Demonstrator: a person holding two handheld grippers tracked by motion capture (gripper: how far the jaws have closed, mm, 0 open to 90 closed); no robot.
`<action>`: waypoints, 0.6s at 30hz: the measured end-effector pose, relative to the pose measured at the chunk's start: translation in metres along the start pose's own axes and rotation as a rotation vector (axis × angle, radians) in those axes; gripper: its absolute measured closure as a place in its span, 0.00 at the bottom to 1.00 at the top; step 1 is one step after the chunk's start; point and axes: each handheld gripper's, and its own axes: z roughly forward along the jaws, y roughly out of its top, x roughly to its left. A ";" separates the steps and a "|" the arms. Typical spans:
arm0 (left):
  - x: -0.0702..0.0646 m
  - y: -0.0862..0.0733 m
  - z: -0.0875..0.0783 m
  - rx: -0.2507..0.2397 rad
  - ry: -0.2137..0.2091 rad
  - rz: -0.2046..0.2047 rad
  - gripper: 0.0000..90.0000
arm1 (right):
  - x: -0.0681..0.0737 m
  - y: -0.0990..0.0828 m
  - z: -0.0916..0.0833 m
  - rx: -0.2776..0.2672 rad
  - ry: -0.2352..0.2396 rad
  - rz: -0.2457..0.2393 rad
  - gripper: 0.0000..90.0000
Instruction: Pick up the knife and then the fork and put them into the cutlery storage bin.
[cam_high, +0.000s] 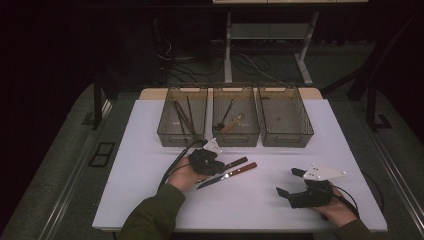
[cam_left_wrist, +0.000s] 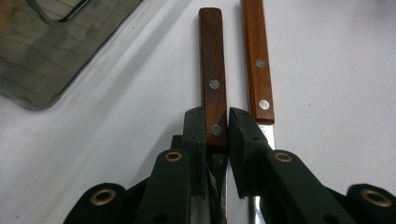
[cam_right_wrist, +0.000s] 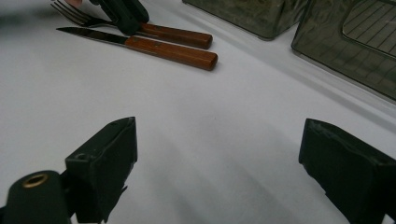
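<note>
The left gripper (cam_left_wrist: 216, 128) clamps the wooden handle of a fork (cam_left_wrist: 212, 79) lying flat on the white bench (cam_high: 150, 150), handle pointing toward the trays (cam_high: 235, 122), parallel to a knife (cam_left_wrist: 257, 60) just beside it; the right gripper (cam_right_wrist: 217, 163) rests released

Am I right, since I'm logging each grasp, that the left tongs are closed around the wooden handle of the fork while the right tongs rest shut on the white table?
Not quite: the right tongs stand wide open with nothing between them, as the right gripper view shows. The rest holds: the left tongs are closed around the wooden-handled fork, beside the wooden-handled knife, on the white table.
</note>
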 end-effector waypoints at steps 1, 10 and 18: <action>-0.001 0.000 0.000 -0.001 -0.005 -0.010 0.85 | 0.000 0.000 0.000 -0.001 0.001 -0.002 0.13; 0.007 0.002 0.000 -0.001 -0.049 -0.014 0.86 | 0.000 0.000 0.000 -0.001 0.005 0.005 0.13; 0.008 0.006 -0.009 -0.024 -0.060 -0.031 0.86 | -0.002 0.001 0.000 -0.010 0.014 0.018 0.13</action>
